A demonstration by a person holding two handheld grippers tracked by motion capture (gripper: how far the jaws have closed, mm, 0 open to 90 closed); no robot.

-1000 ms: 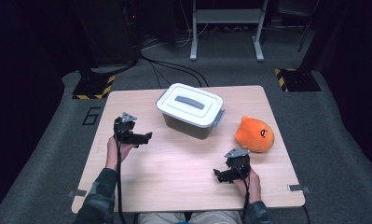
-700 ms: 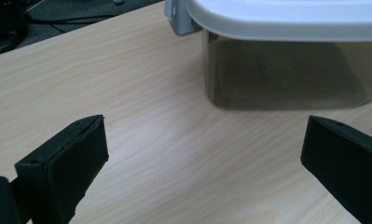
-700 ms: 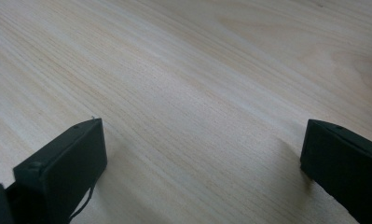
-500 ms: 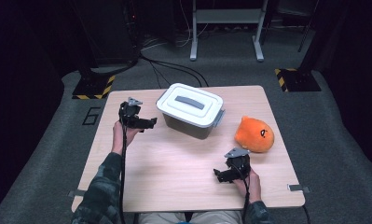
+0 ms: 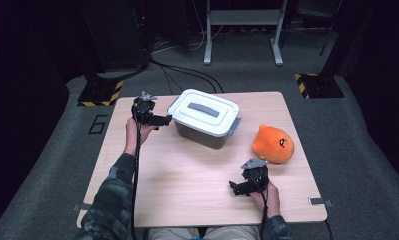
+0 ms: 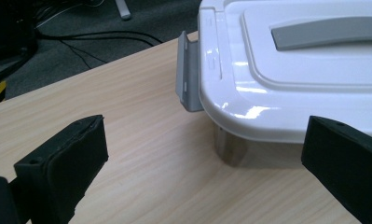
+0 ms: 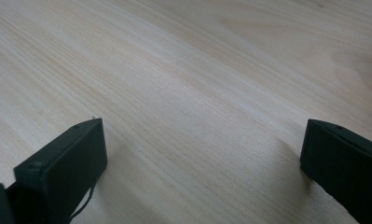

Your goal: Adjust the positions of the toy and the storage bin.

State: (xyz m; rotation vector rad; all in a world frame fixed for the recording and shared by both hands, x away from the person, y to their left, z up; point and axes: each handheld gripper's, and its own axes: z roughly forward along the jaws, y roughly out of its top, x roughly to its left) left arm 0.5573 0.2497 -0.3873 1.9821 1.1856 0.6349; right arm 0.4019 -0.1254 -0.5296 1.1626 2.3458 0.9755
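High view: the left claw [image 5: 162, 120] is positioned at the far left part of the table [image 5: 187, 200], just beside the left end of the lidded white box [image 5: 205, 117]. The box stands upright near the far middle of the table, with a grey handle [image 5: 203, 109] on its lid.

Left gripper view: the jaws are spread wide apart and hold nothing. The box lies ahead of them and toward the right jaw. A grey latch [image 6: 187, 74] on the near end of the box sits between the two jaws, farther off; no contact with either jaw is visible.

Right claw [image 5: 235, 187]: it rests low at the near right part of the table, jaws released, bare wood between them. An orange plush toy [image 5: 273, 144] lies beyond it, apart from the box.
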